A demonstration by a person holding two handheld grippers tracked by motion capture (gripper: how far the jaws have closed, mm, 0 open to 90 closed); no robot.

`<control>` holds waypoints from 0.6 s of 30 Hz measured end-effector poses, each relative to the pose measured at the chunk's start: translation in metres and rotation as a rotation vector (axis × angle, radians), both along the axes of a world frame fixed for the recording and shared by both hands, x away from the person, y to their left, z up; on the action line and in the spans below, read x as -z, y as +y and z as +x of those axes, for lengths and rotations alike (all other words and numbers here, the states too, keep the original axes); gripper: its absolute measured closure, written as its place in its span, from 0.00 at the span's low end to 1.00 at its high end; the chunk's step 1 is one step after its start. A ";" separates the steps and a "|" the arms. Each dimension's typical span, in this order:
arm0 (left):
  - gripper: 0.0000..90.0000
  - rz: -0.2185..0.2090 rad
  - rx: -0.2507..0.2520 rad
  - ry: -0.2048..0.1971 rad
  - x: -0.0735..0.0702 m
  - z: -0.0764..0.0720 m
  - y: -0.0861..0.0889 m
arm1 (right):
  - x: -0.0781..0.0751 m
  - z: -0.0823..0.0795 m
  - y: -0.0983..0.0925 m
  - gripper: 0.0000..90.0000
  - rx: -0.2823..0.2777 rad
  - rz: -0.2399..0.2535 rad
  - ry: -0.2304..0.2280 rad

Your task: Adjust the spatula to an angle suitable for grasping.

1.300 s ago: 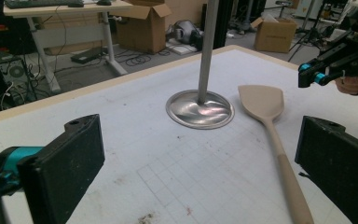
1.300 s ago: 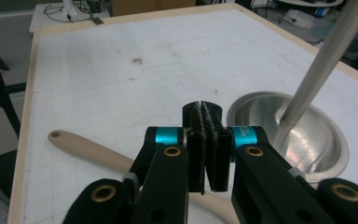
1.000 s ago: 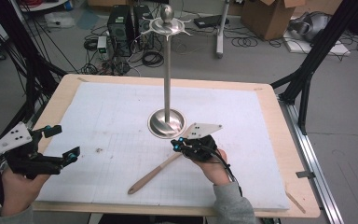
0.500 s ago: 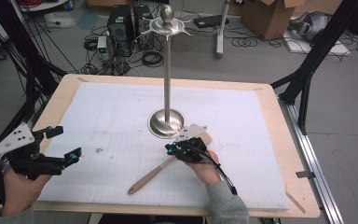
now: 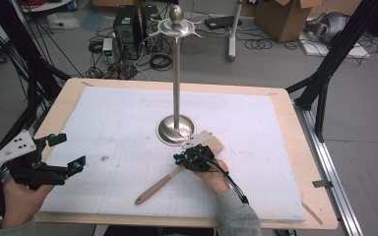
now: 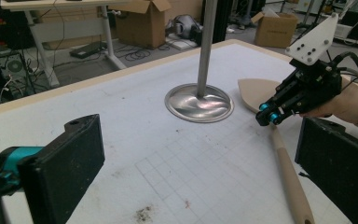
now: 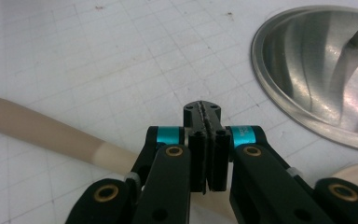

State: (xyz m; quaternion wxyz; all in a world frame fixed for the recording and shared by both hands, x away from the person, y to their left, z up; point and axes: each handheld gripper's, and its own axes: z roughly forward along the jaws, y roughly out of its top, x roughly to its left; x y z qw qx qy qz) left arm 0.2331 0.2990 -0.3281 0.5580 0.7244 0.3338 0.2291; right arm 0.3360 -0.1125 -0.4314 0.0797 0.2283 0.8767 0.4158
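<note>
One wooden spatula: flat on the counter, near of centre, blade just beside one steel stand; not yet lifted. Right hand-held gripper: jaws closed together, empty, over the spatula's neck. Left hand-held gripper: jaws apart, empty, far left. Grasp and placement remain.

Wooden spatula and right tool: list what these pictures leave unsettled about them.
- Wooden spatula: in the high view the right tool and the hand cover the neck and part of the blade.
- Right gripper view: the shut jaws stand in front of the spatula's neck, so whether they touch it cannot be told.
- Left gripper view: the left tool, wide open, has one jaw hiding the table beside the handle.
- Metal stand: its top is cut off in both gripper views.
</note>
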 end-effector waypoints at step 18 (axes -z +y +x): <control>0.02 0.002 0.000 0.001 0.000 0.001 0.001 | 0.008 0.004 0.000 1.00 0.042 -0.074 0.041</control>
